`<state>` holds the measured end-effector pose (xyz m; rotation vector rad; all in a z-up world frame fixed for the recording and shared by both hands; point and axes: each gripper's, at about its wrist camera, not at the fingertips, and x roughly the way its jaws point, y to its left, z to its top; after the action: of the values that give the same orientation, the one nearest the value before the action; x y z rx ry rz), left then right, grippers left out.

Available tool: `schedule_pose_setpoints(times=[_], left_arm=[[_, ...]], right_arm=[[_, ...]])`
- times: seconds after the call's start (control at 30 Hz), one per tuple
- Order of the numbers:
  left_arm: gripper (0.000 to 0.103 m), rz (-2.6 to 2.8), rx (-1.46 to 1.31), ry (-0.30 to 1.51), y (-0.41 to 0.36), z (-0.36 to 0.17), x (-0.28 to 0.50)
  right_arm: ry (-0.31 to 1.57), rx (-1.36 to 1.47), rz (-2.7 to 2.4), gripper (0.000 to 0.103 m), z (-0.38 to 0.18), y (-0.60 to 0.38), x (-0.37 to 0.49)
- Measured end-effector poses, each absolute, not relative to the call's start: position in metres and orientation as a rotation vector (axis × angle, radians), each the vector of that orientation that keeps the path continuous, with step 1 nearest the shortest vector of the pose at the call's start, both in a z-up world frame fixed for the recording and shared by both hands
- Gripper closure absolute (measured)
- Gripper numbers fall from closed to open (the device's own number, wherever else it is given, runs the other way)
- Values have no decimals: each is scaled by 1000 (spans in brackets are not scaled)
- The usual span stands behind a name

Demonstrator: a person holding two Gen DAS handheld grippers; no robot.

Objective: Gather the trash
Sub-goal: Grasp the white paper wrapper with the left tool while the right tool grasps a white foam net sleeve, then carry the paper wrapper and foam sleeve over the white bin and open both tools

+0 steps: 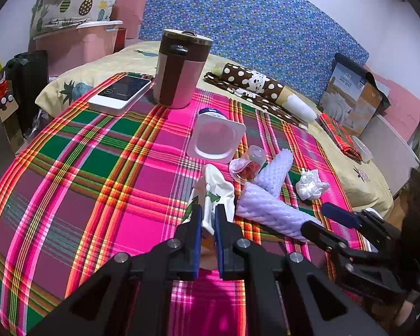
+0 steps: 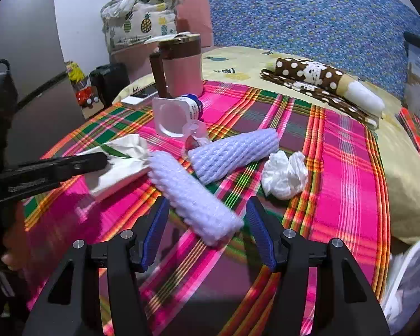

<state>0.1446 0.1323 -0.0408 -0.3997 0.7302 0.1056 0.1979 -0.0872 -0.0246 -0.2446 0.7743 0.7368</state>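
We see a bed covered by a bright pink, green and orange plaid cloth [image 1: 98,168] laid over a pale yellow pineapple-print sheet [image 1: 120,61]. A pink and brown lidded mug [image 1: 179,72] stands upright on the cloth, with a white phone [image 1: 120,91] lying flat just beside it. Farther back lies a folded brown polka-dot fabric roll [image 1: 254,84]. A blue patterned headboard [image 1: 252,19] rises behind the bed.

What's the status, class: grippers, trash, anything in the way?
Left gripper shut on wrapper. Right gripper open around near foam net. Second net, tissue, cups remain. Nothing blocking.
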Motion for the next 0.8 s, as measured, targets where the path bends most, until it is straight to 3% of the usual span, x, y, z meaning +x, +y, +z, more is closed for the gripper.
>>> schedule_pose_setpoints(times=[0.1, 0.17, 0.2, 0.27, 0.8], left_arm=[[94, 102, -399, 732, 133, -41, 144], [94, 98, -397, 733, 133, -42, 142], [94, 96, -397, 733, 132, -42, 142], [94, 92, -396, 734, 130, -41, 140], [94, -5, -347, 716, 79, -18, 114]], right_arm=[[824, -260, 762, 44, -33, -82, 207], [852, -253, 763, 56, -38, -81, 209], [871, -242, 761, 68, -40, -81, 210], [880, -221, 745, 77, -40, -85, 208], [835, -96, 648, 79, -13, -138, 157]])
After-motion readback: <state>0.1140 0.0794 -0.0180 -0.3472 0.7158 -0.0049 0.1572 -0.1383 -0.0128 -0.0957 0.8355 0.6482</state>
